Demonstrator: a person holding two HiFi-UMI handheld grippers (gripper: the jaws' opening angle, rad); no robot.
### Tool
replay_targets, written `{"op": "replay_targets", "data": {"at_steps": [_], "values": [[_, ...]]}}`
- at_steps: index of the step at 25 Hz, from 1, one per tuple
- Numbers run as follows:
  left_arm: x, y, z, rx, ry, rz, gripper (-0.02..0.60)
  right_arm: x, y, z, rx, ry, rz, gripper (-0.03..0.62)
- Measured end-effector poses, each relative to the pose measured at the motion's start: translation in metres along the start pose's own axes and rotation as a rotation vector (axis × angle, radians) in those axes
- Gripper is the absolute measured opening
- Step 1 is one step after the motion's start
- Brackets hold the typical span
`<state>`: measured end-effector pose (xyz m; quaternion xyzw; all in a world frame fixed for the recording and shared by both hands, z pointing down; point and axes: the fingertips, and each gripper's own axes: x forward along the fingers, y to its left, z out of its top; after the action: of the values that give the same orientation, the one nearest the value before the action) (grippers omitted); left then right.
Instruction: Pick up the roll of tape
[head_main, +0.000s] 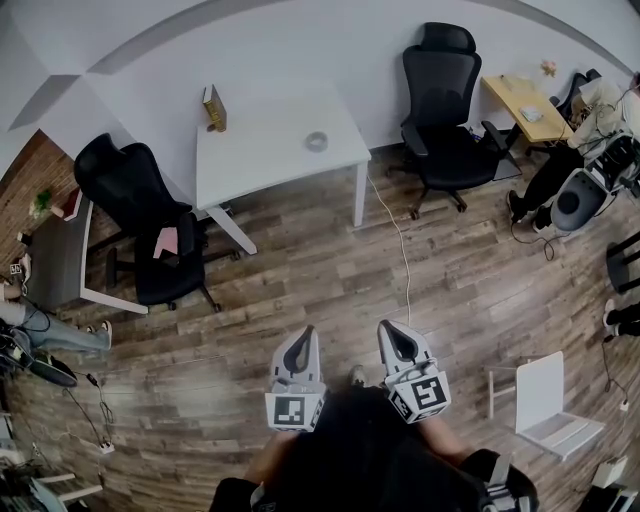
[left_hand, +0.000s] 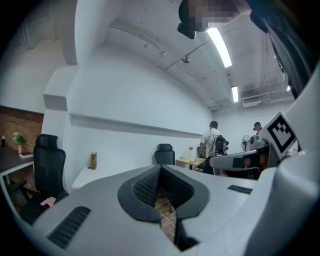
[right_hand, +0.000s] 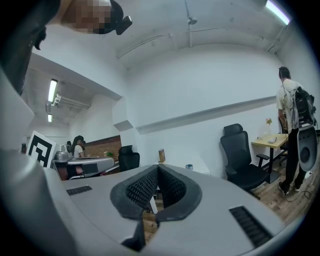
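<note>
The roll of tape (head_main: 316, 141) lies flat on the white counter (head_main: 260, 165), toward its right end and well apart from both grippers (a brown block (head_main: 214, 108), shaped like a book, stands upright near the counter's far left edge). The left gripper (head_main: 306, 334) and the right gripper (head_main: 386, 328) are side by side at the bottom of the head view, above the wooden floor (head_main: 300, 290), both pointing level toward the counter. In the left gripper view the jaws meet at their tips with nothing between them; only floor shows through the gap below the pads. The right gripper view shows the same: jaws together, empty. Beyond its tips a small pale ring on the counter is probably the tape, though it is too small to be sure. A black office chair (head_main: 150, 220) stands left of the counter, and a second chair (head_main: 445, 110) stands to its right by the wall. A white cable (head_main: 400, 240) runs across the floor.
</note>
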<state>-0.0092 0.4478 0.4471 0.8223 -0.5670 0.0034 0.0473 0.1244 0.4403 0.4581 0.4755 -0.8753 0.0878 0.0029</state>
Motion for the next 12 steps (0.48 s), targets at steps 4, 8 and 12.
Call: {"op": "replay_targets", "data": {"at_steps": [4,8,12], "values": [[0.006,-0.020,-0.003,0.009,-0.004,0.003,0.018,-0.006,-0.017,-0.004,0.001,0.000,0.009,0.011],[0.013,-0.035,-0.011,0.012,0.018,-0.005,0.018,-0.007,-0.032,-0.009,-0.009,0.015,0.020,0.012],[0.024,-0.043,-0.015,0.004,0.033,-0.017,0.018,-0.006,-0.041,-0.011,0.010,0.022,0.018,0.011]]}}
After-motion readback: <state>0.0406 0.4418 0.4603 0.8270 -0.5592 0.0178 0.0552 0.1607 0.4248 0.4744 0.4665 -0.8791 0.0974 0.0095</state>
